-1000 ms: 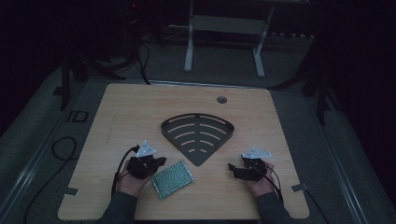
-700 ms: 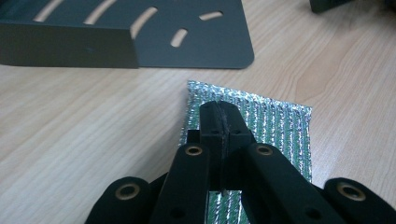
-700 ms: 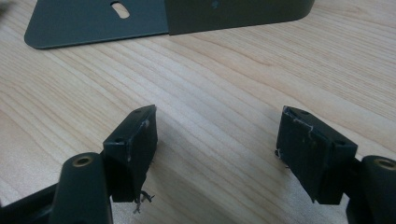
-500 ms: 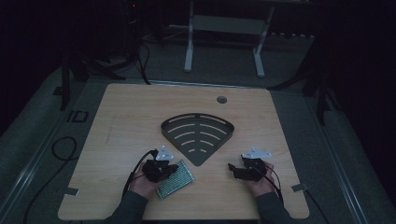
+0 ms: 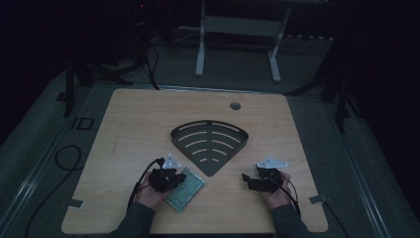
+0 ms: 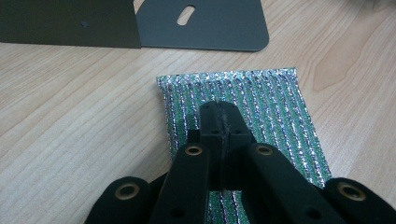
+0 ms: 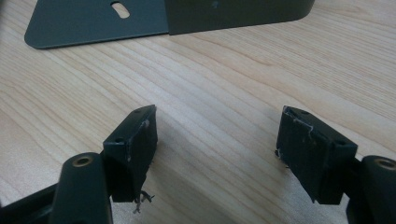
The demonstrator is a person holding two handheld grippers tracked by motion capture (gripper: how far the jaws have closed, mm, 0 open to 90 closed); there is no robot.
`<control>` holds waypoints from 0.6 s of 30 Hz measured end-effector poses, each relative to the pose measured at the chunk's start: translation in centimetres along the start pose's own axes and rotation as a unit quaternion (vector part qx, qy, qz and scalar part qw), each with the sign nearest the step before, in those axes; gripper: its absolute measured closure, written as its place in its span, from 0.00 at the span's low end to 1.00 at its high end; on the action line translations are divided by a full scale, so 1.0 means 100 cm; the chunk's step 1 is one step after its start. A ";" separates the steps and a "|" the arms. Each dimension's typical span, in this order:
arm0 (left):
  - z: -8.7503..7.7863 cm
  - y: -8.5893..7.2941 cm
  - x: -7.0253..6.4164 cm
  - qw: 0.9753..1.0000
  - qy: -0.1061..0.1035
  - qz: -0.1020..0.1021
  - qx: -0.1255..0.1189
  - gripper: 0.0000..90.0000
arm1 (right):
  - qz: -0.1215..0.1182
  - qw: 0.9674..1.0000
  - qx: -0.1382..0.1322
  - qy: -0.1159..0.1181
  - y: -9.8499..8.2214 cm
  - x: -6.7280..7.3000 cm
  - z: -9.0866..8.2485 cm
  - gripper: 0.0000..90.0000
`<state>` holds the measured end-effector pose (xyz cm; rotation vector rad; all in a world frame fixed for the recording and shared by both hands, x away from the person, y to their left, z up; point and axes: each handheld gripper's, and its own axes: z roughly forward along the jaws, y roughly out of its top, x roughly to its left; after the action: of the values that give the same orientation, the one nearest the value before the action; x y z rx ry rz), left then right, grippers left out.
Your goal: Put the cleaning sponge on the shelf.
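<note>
- Since the earlier high views, the left gripper [image 5: 174, 176] has come across from beside the green glittery cloth [image 5: 185, 188] to rest over its near-left end; the right gripper [image 5: 251, 181] has kept its place.
- No brand, label or writing can be read on the cloth, the dark fan-shaped plate [image 5: 209, 145] or the grippers; the high view is too dim for small print.
- Left gripper [image 6: 219, 122]: jaws clenched, pads pressed together over the cloth [image 6: 261, 100]. Whether a fold of fabric is pinched between them cannot be told.
- Right gripper [image 7: 215, 140]: jaws released and wide apart, bare wood between them.
- The cloth lies flat on the wooden table [image 5: 138, 119], near the front edge and left of centre, its far corner just beside the plate's point, seemingly not touching.
- In the left gripper view the cloth's far edge lies a short way from the plate [image 6: 205, 23], a strip of wood between.
- Open room: bare tabletop to the left, behind the plate, and between the two grippers. A round cable hole [image 5: 235, 105] sits near the far edge.
</note>
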<state>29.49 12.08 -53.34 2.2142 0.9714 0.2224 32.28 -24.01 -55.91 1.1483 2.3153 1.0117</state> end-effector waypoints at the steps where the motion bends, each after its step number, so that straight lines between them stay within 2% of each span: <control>1: -0.001 0.000 0.000 1.000 0.000 -0.004 0.000 0.98 | 0.000 1.000 0.000 0.000 0.000 0.000 0.000 0.31; 3: -0.004 0.002 0.000 1.000 0.002 -0.005 0.003 0.91 | 0.000 1.000 0.000 0.000 0.000 0.000 0.000 0.31; 5: -0.007 0.003 0.000 1.000 0.002 -0.005 0.004 0.89 | 0.000 1.000 0.000 0.000 0.000 0.000 0.000 0.31; 8: -0.015 0.006 0.003 1.000 -0.002 -0.015 0.008 0.84 | 0.000 1.000 0.000 0.000 0.000 0.000 0.000 0.31; 12: -0.023 0.011 0.011 0.999 -0.007 -0.038 0.034 0.80 | 0.000 1.000 0.000 0.000 0.000 0.000 0.000 0.31; 16: -0.025 0.016 0.017 0.996 -0.014 -0.056 0.066 0.76 | 0.000 1.000 0.000 0.000 0.000 0.000 0.000 0.31; 18: -0.025 0.016 0.017 0.996 -0.014 -0.056 0.066 0.76 | 0.000 1.000 0.000 0.000 0.000 0.000 0.000 0.31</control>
<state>30.61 13.88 -50.68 2.2671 1.1200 0.0785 32.25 -24.03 -55.91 1.1475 2.3164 1.0114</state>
